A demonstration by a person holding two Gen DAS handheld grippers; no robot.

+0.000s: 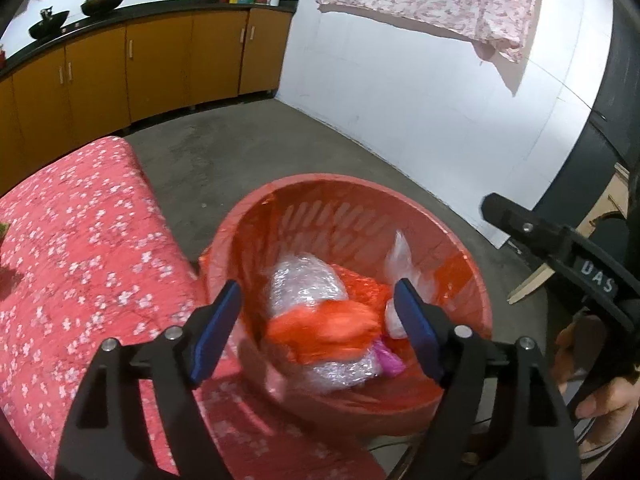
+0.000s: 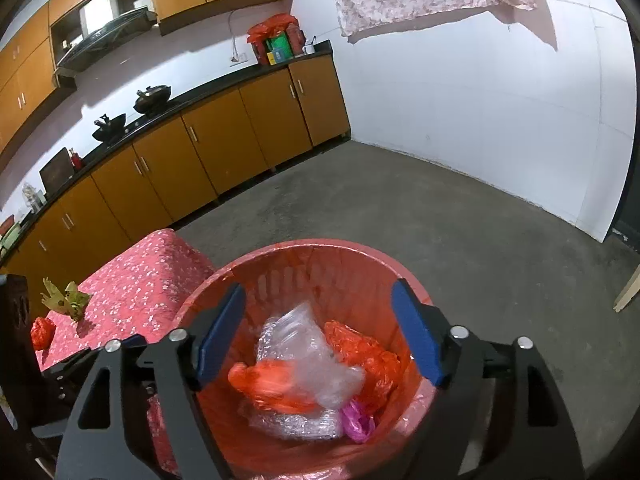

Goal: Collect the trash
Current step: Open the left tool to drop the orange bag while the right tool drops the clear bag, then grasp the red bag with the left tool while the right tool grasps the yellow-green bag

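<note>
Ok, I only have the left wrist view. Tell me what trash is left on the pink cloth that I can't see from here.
Observer: In the right wrist view a crumpled red bag lies on the pink floral cloth, near its left end.
Operator: Say what else is there.
Observer: Yellow-green scraps that look like dried leaves or peels sit just beyond the red bag, apart from it.
Operator: Report the right gripper.
Observer: The right gripper is open and empty above the red bin, which already holds clear and orange plastic.
</note>
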